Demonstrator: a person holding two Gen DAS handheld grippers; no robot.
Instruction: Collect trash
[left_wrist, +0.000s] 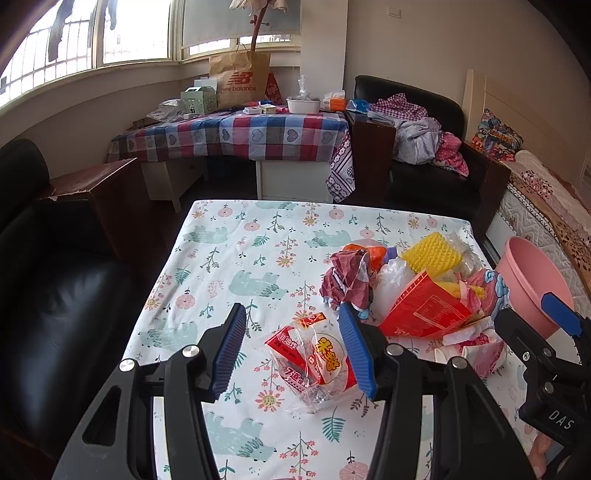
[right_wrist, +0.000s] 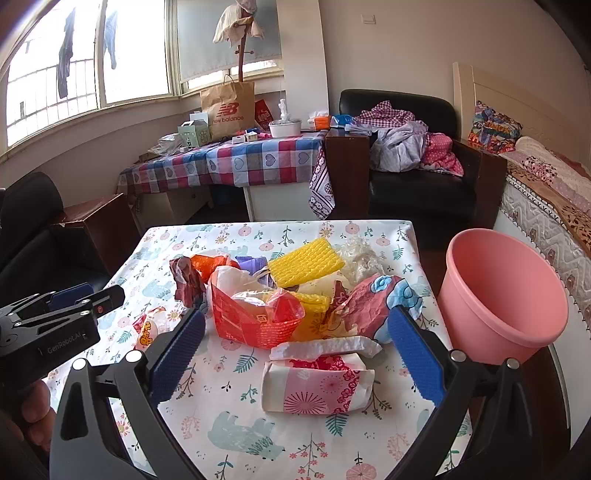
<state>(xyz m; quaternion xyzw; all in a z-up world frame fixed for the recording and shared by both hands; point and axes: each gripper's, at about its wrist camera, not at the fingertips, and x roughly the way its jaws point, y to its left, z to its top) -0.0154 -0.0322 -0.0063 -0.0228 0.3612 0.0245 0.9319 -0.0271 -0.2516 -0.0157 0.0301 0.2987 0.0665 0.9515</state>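
A pile of trash lies on the floral tablecloth (left_wrist: 236, 258): a yellow foam net (right_wrist: 306, 262), a red plastic bag (right_wrist: 255, 321), crumpled dark red paper (left_wrist: 345, 277) and a flattened pink paper cup (right_wrist: 314, 387). My left gripper (left_wrist: 293, 347) is open, its jaws either side of a clear red-and-yellow snack wrapper (left_wrist: 314, 362) on the cloth. My right gripper (right_wrist: 295, 358) is open wide just above the pink cup, holding nothing. A pink plastic bin (right_wrist: 506, 291) stands off the table's right edge.
A black armchair (left_wrist: 55, 295) sits left of the table. Behind are a checked-cloth table (left_wrist: 240, 133) with a paper bag and boxes, a black sofa (right_wrist: 424, 173) with clothes, and a bed (right_wrist: 546, 192) at the right.
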